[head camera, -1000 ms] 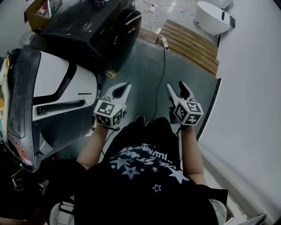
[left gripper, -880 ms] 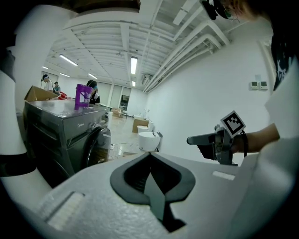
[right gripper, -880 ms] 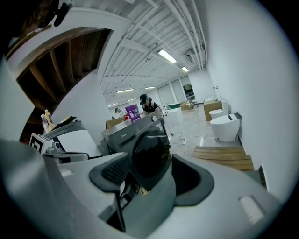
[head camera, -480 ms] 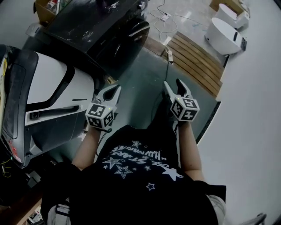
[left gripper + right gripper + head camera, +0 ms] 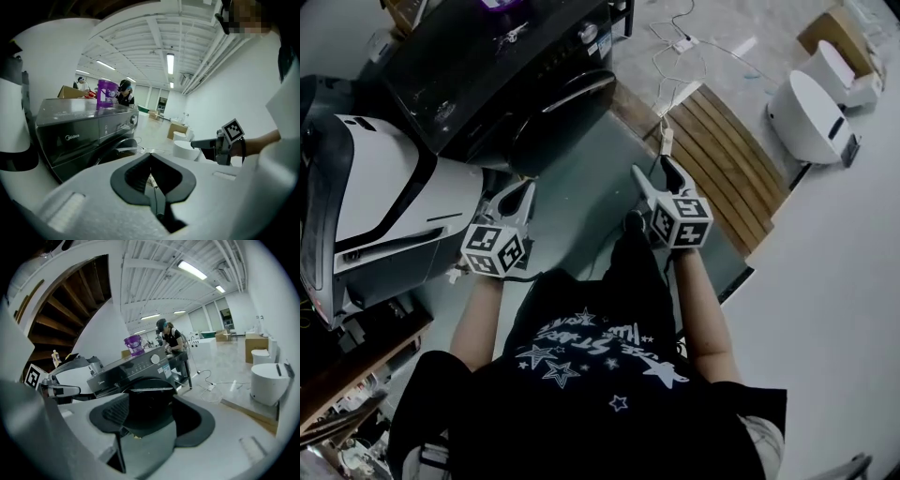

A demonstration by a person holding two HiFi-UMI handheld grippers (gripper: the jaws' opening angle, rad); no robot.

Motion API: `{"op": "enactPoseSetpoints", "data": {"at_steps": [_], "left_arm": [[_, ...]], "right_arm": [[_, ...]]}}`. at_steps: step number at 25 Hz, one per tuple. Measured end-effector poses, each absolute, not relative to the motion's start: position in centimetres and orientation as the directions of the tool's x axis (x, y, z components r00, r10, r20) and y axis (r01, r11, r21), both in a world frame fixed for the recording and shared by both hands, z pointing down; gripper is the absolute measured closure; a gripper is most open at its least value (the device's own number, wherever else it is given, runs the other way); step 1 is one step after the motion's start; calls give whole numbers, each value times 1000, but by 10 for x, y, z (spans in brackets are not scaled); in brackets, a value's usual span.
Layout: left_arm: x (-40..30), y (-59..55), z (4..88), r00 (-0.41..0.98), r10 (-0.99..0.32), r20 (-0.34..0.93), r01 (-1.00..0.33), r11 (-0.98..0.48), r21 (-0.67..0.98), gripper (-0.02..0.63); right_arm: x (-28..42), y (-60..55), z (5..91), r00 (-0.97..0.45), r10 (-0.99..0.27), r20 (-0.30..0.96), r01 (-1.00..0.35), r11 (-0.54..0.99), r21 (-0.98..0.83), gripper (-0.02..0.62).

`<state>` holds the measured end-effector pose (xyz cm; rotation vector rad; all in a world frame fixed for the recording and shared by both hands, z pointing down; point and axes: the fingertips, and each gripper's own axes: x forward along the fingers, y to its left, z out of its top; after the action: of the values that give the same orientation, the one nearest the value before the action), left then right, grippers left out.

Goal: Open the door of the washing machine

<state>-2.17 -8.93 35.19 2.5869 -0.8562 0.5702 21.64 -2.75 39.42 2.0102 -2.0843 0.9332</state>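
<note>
Black washing machine [image 5: 487,66], its door [image 5: 555,120] closed; left gripper [image 5: 521,193] jaws together, right gripper [image 5: 653,172] jaws apart, both empty.

Bare floor [image 5: 581,178] lies open from the left gripper [image 5: 521,190] and right gripper [image 5: 654,172] up to the dark washing machine's [image 5: 487,66] closed door [image 5: 558,108]. A white appliance [image 5: 384,202] crowds in just beside the left gripper. On the right, a slatted wooden platform [image 5: 727,150] and a loose cable [image 5: 667,137] lie on the floor.
</note>
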Motion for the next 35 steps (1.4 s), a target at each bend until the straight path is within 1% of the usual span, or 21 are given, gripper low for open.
{"op": "enactPoseSetpoints", "data": {"at_steps": [7, 15, 23, 31, 35], "left_arm": [[35, -127, 354, 632, -585, 508, -736, -659, 156, 595], [57, -159, 374, 551, -644, 531, -798, -592, 109, 595], [63, -196, 411, 547, -633, 548, -797, -593, 112, 595], [54, -231, 448, 544, -611, 575, -803, -578, 145, 595], [45, -235, 462, 527, -604, 598, -811, -567, 142, 595]], "right_arm": [[274, -98, 420, -292, -809, 511, -922, 97, -374, 304], [289, -169, 456, -389, -716, 579, -918, 247, -311, 304], [274, -233, 486, -406, -657, 635, -913, 324, -249, 304], [258, -298, 520, -378, -595, 709, -900, 417, -130, 304], [250, -324, 537, -387, -571, 724, -882, 459, -110, 304]]}}
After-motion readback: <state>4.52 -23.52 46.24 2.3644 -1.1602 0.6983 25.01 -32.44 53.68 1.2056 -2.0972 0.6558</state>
